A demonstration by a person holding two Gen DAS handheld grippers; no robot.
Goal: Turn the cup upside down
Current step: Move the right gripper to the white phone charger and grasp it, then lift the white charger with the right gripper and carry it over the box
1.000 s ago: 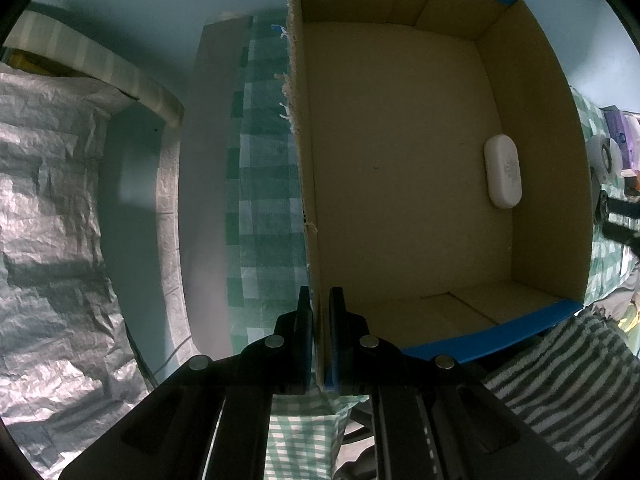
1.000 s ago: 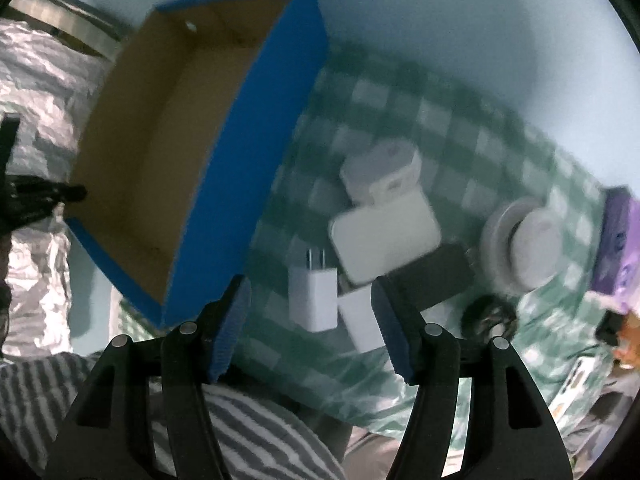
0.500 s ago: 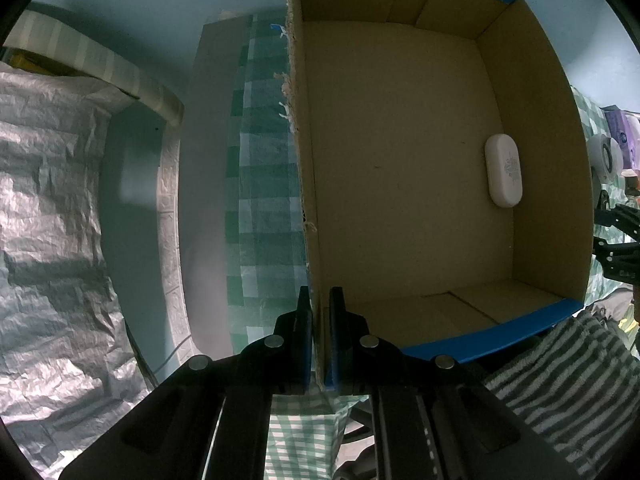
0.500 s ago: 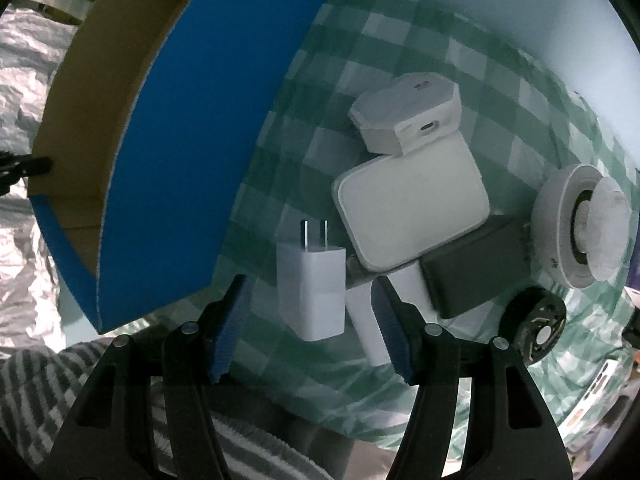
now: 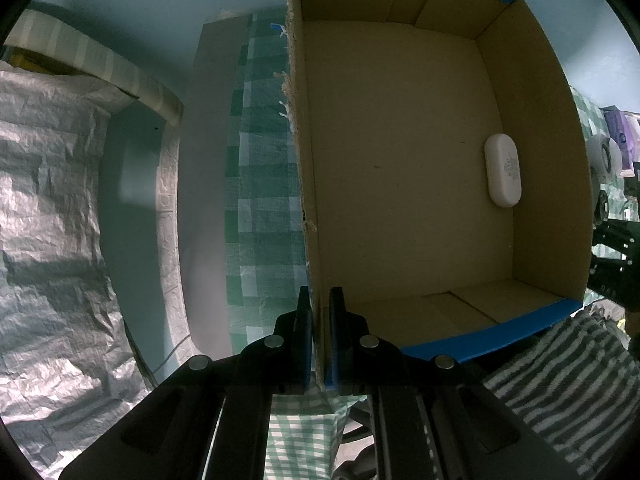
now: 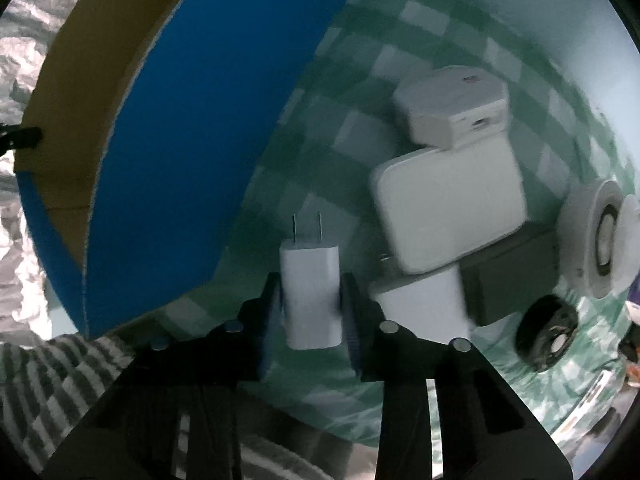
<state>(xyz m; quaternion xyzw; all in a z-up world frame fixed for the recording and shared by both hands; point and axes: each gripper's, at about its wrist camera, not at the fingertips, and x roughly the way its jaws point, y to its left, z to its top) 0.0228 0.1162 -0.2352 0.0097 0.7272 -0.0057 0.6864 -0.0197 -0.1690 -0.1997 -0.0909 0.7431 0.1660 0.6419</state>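
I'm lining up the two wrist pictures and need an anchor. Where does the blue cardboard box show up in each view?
Left wrist: the blue cardboard box fills the centre and right, seen from above into its brown inside; the left tool is shut on its near wall.
Right wrist: the box curves along the left, its blue outer wall facing the camera, left of the right tool.
Shared landmark: the green checked cloth beneath it.
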